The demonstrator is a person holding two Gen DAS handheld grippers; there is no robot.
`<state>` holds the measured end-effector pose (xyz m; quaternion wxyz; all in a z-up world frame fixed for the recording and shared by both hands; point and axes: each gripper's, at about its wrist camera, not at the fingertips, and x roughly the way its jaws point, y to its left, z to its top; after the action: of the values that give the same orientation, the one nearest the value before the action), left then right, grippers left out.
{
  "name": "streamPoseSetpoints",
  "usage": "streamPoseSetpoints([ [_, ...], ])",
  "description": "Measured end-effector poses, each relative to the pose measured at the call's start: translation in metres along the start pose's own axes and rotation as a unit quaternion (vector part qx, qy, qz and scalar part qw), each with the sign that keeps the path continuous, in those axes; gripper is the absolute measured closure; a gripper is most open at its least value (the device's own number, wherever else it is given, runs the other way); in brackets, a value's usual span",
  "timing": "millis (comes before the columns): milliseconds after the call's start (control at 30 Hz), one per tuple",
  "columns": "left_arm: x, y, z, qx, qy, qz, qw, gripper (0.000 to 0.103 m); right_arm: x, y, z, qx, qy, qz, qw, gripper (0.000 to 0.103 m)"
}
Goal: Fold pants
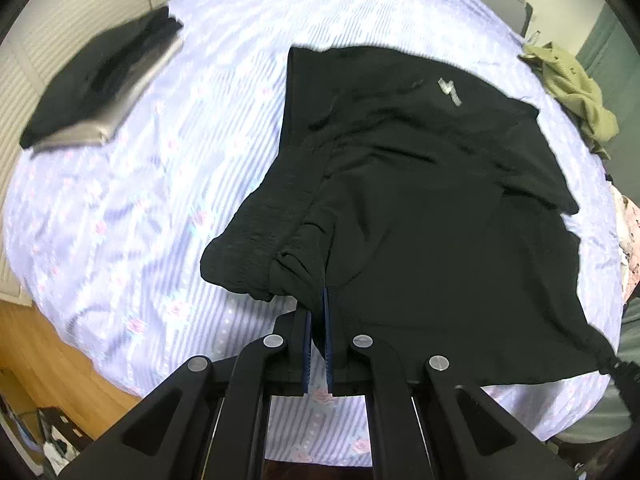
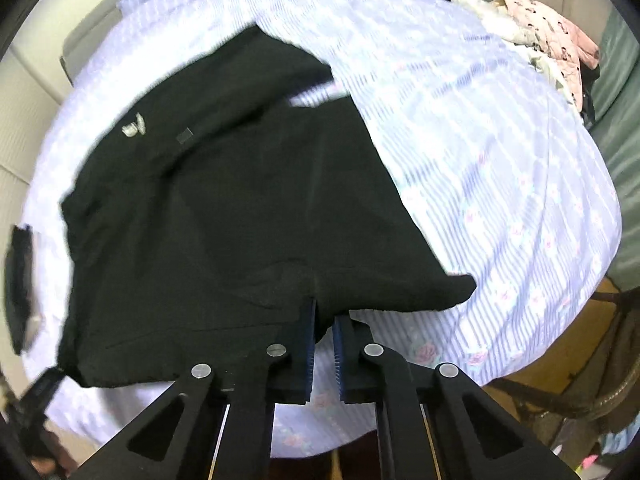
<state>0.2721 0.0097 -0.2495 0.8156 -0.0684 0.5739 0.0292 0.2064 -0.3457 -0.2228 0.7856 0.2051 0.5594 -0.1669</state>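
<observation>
The black pants are lying spread across the bed, on its lilac striped sheet, with the near edge being held up off the sheet by both tools. The left gripper is clamping its fingers on a bunched fold of the fabric at one near corner, and the right gripper is pinching the cloth at the other near corner, so the edge is hanging taut between two holds, probably so that it can be carried over the rest of the garment as one straight fold. The far part of the pants, with a small grey logo, is resting flat, anchoring the cloth. A folded dark stack is sitting well apart, seemingly finished work, while an olive garment is waiting crumpled at the bed's far edge.
</observation>
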Motion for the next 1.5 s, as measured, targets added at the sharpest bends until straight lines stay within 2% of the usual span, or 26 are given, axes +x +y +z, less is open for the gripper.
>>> streamPoseSetpoints([
  [133,-0.028,-0.006,0.015,0.002,-0.025,0.004,0.9997,0.096,-0.043,0.001,0.012,-0.007,-0.021,0.024,0.999,0.097],
  [300,-0.051,-0.01,0.034,0.0,-0.039,0.009,0.9992,0.096,-0.084,0.019,0.033,-0.038,-0.058,0.045,0.997,0.097],
  [633,-0.071,-0.033,0.108,-0.009,-0.088,0.005,0.9961,0.097,-0.094,0.048,0.117,-0.039,-0.148,0.064,0.986,0.097],
  [800,-0.051,-0.04,0.155,-0.012,-0.101,0.01,0.9948,0.097,-0.07,0.074,0.162,-0.046,-0.166,0.071,0.982,0.098],
  [900,-0.028,-0.042,0.186,-0.023,-0.087,0.009,0.9959,0.097,-0.047,0.093,0.195,-0.056,-0.169,0.062,0.982,0.097],
  [1000,0.0,-0.049,0.215,-0.011,-0.08,0.025,0.9964,0.097,-0.02,0.115,0.235,-0.075,-0.18,0.044,0.98,0.098],
  [1133,0.048,-0.061,0.248,0.008,-0.065,0.041,0.997,0.097,0.026,0.143,0.284,-0.097,-0.172,0.037,0.98,0.098],
  [1267,0.092,-0.069,0.266,0.02,-0.033,0.062,0.9973,0.097,0.065,0.154,0.31,-0.101,-0.16,0.025,0.982,0.097],
  [1333,0.111,-0.076,0.273,0.031,-0.01,0.083,0.996,0.091,0.08,0.154,0.311,-0.107,-0.149,0.019,0.983,0.093],
  [1367,0.115,-0.079,0.275,0.035,-0.005,0.089,0.9954,0.088,0.087,0.154,0.309,-0.114,-0.141,0.018,0.983,0.079],
  [1400,0.118,-0.083,0.276,0.042,0.0,0.091,0.995,0.076,0.091,0.153,0.307,-0.117,-0.136,0.019,0.984,0.07],
  [1433,0.116,-0.087,0.277,0.046,-0.002,0.094,0.9945,0.051,0.095,0.149,0.305,-0.117,-0.13,0.021,0.984,0.059],
  [1467,0.111,-0.09,0.276,0.051,-0.012,0.102,0.9934,0.033,0.099,0.144,0.301,-0.114,-0.125,0.025,0.985,0.055],
  [1500,0.103,-0.094,0.273,0.06,-0.031,0.113,0.9913,0.006,0.102,0.137,0.297,-0.109,-0.119,0.028,0.986,0.055],
])
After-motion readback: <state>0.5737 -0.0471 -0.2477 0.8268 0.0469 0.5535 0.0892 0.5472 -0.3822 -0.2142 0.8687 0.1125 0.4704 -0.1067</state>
